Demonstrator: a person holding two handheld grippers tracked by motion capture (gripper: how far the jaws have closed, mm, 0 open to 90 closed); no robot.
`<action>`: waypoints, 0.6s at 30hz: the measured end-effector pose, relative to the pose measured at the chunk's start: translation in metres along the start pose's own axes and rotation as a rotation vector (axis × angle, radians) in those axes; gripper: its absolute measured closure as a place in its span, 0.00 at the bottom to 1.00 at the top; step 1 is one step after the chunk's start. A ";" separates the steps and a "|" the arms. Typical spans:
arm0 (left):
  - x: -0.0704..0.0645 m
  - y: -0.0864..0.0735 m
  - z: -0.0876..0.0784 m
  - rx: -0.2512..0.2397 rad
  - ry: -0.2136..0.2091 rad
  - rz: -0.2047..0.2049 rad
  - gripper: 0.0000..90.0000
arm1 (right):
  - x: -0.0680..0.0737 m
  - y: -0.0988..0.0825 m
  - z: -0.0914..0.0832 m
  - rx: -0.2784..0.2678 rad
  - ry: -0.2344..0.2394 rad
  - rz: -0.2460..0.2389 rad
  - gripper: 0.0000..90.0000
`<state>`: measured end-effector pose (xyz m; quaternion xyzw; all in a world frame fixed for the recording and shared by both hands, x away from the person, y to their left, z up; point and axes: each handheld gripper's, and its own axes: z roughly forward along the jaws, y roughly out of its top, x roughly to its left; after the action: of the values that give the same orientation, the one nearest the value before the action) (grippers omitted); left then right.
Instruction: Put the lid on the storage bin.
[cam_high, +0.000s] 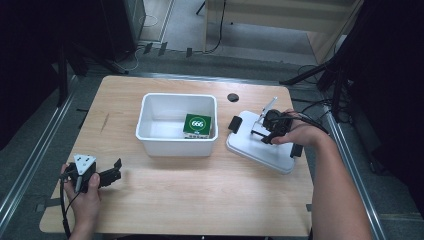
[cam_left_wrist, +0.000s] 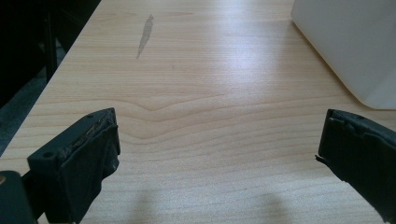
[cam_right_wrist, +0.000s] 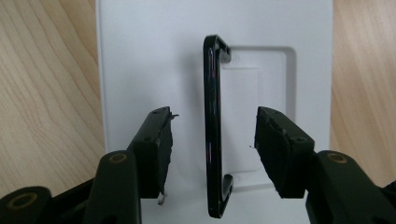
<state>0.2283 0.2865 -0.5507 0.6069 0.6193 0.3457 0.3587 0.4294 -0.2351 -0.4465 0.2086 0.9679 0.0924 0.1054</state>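
So far I have only lined up: my right gripper (cam_right_wrist: 212, 140) straddles the lid's black handle (cam_right_wrist: 212, 116), jaws apart, not clamped. The lid (cam_high: 260, 145) lies at three o'clock of the open white bin (cam_high: 150, 135), near the table edge (cam_high: 295, 165). Left gripper (cam_high: 116, 170) waits open at seven o'clock, clear.

surface: light wooden table (cam_high: 190, 195) | on it: white bin (cam_high: 176, 146) at centre; white lid (cam_high: 260, 147) just right of bin, flat; small black disc (cam_high: 233, 97) near far edge
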 end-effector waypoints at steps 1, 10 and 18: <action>0.000 0.000 0.000 0.001 0.000 0.000 0.00 | 0.000 0.000 0.000 0.000 0.000 0.000 0.58; 0.000 0.000 0.000 0.000 -0.002 0.000 0.00 | -0.001 -0.007 0.009 0.009 -0.010 0.009 0.74; 0.000 0.000 0.000 0.000 -0.002 -0.001 0.00 | -0.001 -0.006 0.017 0.026 -0.034 0.008 0.87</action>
<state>0.2285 0.2867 -0.5508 0.6070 0.6191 0.3448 0.3597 0.4318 -0.2383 -0.4639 0.2154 0.9662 0.0768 0.1186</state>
